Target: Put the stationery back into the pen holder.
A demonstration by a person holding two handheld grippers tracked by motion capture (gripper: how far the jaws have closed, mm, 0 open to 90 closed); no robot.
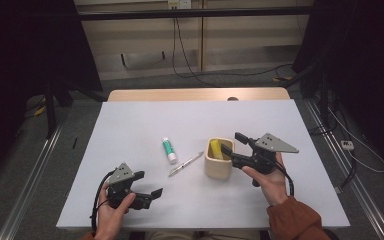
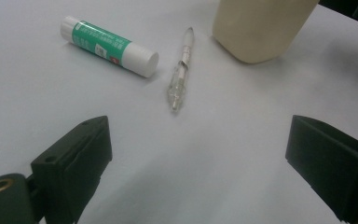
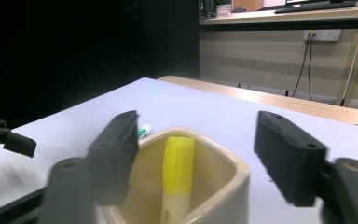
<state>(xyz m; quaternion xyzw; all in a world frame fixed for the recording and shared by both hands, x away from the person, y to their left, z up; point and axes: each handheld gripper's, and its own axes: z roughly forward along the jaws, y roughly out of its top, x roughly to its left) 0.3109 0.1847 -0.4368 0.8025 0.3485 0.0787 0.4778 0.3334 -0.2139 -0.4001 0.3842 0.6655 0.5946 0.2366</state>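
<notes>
Dim room, soft shadows, near parts blurry.

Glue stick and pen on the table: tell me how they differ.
The glue stick is thick, opaque and green with white ends; the pen is thin, clear and tapers to a point. In the high view the glue stick lies farther left of the beige cup, and the pen lies between them. Both lie flat on the white table, untouched by either gripper.
</notes>
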